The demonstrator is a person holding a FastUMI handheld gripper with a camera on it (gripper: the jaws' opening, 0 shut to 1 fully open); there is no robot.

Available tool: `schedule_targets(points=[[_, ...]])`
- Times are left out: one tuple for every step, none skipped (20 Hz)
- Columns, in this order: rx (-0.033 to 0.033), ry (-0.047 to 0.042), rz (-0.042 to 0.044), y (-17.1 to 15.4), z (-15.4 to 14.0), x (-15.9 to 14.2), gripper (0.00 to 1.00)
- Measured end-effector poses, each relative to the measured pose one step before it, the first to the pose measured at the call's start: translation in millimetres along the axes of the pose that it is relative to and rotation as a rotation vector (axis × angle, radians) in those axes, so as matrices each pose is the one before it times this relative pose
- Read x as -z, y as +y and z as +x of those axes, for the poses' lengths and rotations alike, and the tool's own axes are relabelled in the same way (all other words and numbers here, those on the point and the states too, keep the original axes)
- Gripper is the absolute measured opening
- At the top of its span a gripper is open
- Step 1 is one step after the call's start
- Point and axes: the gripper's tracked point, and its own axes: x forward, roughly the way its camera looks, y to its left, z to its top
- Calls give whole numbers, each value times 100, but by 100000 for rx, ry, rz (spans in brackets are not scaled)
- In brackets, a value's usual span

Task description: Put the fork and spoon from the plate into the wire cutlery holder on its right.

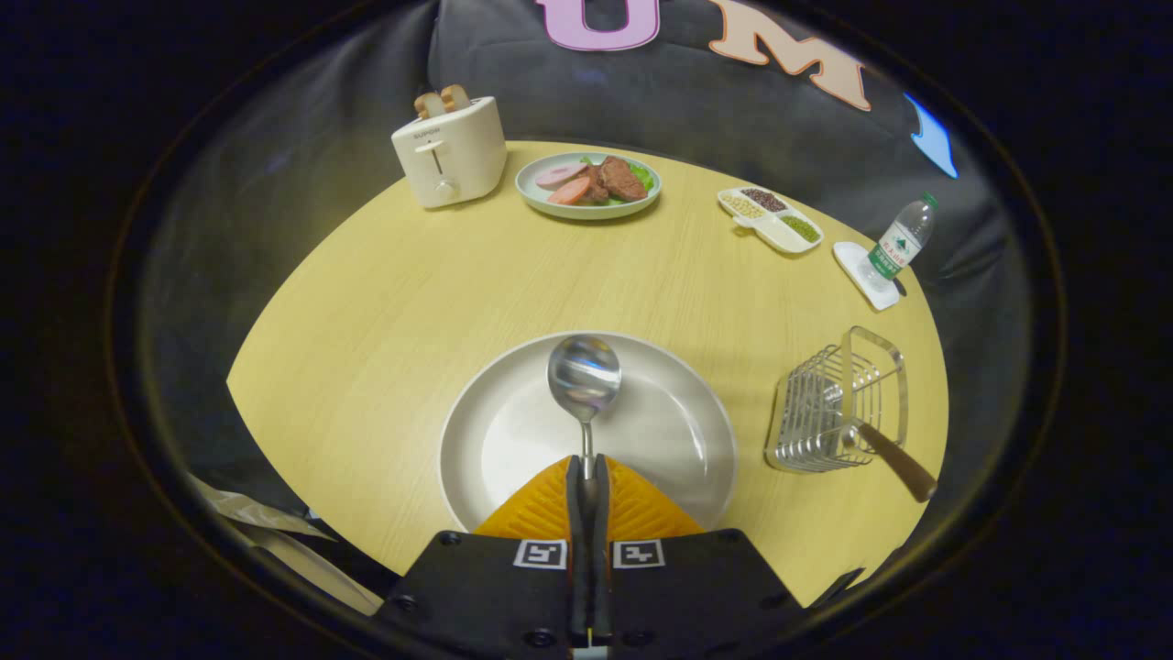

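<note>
Shiny steel spoon (585, 376) clamped by its handle in the closed tool (586, 477), bowl just ahead, above the round white plate (660, 431). Off to the right, silver wire cutlery holder (825, 412) already holding a brown-handled utensil (893, 458), probably the fork. Spoon left to deliver.

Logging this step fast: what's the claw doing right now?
Claw: closed on the spoon handle, holding it over the plate.
</note>
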Motion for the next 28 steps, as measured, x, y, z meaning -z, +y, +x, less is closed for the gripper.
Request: schedule_targets(points=[[460,-365,-350,-369,-348,-295,5],[503,-456,-305,-446,-311,-368,4],[308,-349,-196,-427,-345,-314,4],[497,-574,-25,-576,-396,-429,4],[641,-468,140,-661,-396,-414,4],[321,-292,412,-584,-393,-372,5],[494,-345,746,-708,-358,-371,4],[714,-266,903,-798,-443,-402,4],[897,-434,952,-894,-303,-367,5],[989,-360,699,-957,-342,-435,5],[1057,-97,409,-1012,-275,-276,5],[1007,-130,-23,-924,-334,-291,5],[1091,-412,-435,-969,-341,-338,5],[1339,-164,-843,-1063,-356,-334,4],[1691,-102,-1269,-1261,-360,-267,4],[1414,-41,-944,-942,-275,-227,4],[1261,176,-767,-953,-224,-143,4],[1090,338,-261,-900,-177,-91,4],[1064,425,216,-824,-107,5,4],[855,821,56,-789,-108,131,4],[743,687,-233,-719,-21,163,4],[608,1335,-536,-635,20,324,4],[612,1673,-986,-628,93,479,4],[818,1876,-1341,-639,143,434,4],[856,1827,-911,-600,286,437,4],[624,1513,-566,-482,242,387,4],[291,1572,-328,-345,187,408,4],[111,1302,-118,-278,262,340,5]])
